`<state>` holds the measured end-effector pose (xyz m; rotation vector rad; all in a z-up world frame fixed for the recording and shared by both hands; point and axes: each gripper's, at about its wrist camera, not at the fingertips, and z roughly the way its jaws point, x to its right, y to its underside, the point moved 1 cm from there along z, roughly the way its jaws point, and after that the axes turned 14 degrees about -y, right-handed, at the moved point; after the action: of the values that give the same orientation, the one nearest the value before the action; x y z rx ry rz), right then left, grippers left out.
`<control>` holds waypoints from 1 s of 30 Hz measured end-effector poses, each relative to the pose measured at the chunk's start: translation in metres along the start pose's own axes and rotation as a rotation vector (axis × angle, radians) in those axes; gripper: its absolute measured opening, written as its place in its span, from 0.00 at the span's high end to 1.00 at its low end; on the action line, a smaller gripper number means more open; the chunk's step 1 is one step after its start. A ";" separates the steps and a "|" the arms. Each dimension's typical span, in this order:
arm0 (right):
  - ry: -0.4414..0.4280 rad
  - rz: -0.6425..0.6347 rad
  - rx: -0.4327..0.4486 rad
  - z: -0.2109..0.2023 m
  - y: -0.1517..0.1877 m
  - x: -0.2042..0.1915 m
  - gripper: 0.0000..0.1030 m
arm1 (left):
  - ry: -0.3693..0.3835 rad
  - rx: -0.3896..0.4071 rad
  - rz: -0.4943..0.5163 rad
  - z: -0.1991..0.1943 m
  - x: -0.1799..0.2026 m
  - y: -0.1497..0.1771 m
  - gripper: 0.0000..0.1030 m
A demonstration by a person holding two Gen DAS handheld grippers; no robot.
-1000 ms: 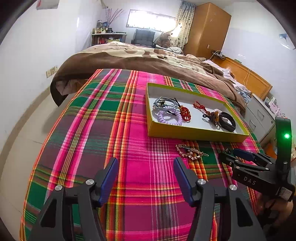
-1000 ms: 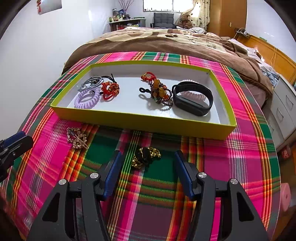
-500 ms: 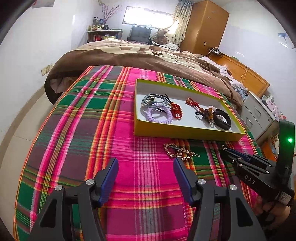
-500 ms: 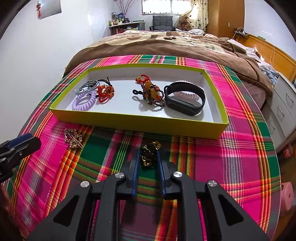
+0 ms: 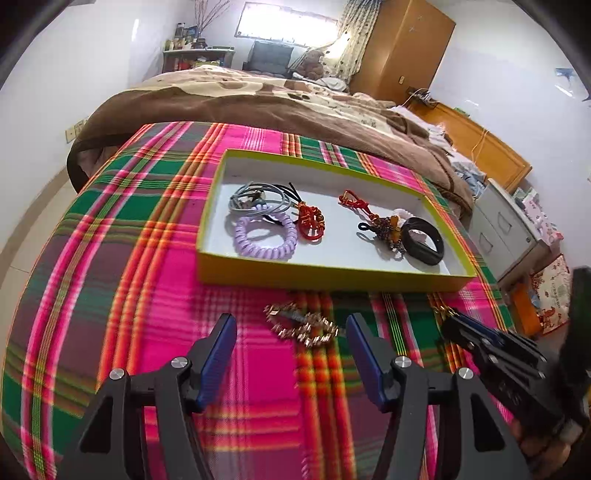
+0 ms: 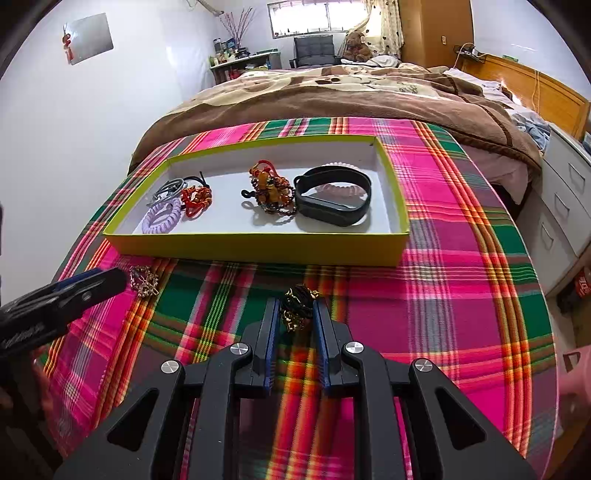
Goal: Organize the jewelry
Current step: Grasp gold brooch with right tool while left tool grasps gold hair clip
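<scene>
daylight is pouring in from the window [image 5: 286, 20] at the far end of the room, and it is blowing out to white glare in both of your views. the white walls are bouncing it around, so the plaid cloth [image 6: 461, 236] is showing bright and saturated. small soft shadows are falling toward you from the pieces inside the yellow box [image 6: 258, 251]. the fisheye is bending the cloth's edges into curves and leaving dark corners. the cloth's near edge is smearing with motion blur, and the right gripper [image 5: 452, 320] is looking blurred in your left view.
</scene>
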<state>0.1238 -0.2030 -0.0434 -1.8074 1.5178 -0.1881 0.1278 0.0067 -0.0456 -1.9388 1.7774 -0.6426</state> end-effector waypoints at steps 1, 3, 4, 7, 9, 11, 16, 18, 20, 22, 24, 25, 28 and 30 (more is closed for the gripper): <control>-0.005 0.002 0.002 -0.001 0.000 0.001 0.82 | -0.018 -0.005 0.002 0.003 0.004 -0.002 0.41; -0.011 0.007 0.006 -0.004 0.001 0.003 0.82 | -0.049 -0.012 0.002 0.008 0.010 -0.004 0.41; -0.014 0.006 0.007 -0.004 0.001 0.004 0.82 | -0.069 -0.011 0.000 0.010 0.012 -0.005 0.41; -0.019 0.001 -0.001 -0.004 0.003 0.005 0.82 | -0.070 -0.027 0.006 0.016 0.020 -0.007 0.41; -0.028 0.009 -0.002 -0.004 0.003 0.007 0.82 | -0.087 -0.038 0.018 0.020 0.023 -0.006 0.41; -0.035 0.013 0.000 -0.004 0.002 0.009 0.82 | -0.115 -0.034 0.041 0.021 0.025 -0.004 0.41; -0.045 0.007 -0.001 -0.004 0.002 0.010 0.82 | -0.158 -0.037 0.066 0.017 0.020 0.001 0.41; -0.045 0.001 -0.004 -0.003 0.002 0.009 0.82 | -0.157 -0.039 0.067 0.015 0.015 0.006 0.41; -0.044 -0.002 -0.007 -0.002 0.002 0.009 0.82 | -0.171 -0.033 0.078 0.011 0.012 0.009 0.41; -0.044 -0.005 -0.007 -0.002 0.003 0.008 0.82 | -0.157 -0.035 0.075 0.010 0.009 0.010 0.41; -0.041 -0.005 -0.004 -0.003 0.002 0.007 0.82 | -0.152 -0.035 0.080 0.010 0.008 0.009 0.41; -0.040 -0.004 -0.003 -0.003 0.002 0.007 0.82 | -0.154 -0.032 0.088 0.010 0.009 0.009 0.41; -0.036 -0.006 -0.004 -0.003 0.002 0.007 0.82 | -0.147 -0.028 0.121 0.012 0.015 0.008 0.41; -0.035 -0.007 -0.006 -0.003 0.002 0.006 0.82 | -0.134 -0.030 0.117 0.014 0.018 0.006 0.41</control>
<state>0.1223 -0.2099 -0.0452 -1.8116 1.4890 -0.1544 0.1328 -0.0112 -0.0590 -1.8347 1.8097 -0.4382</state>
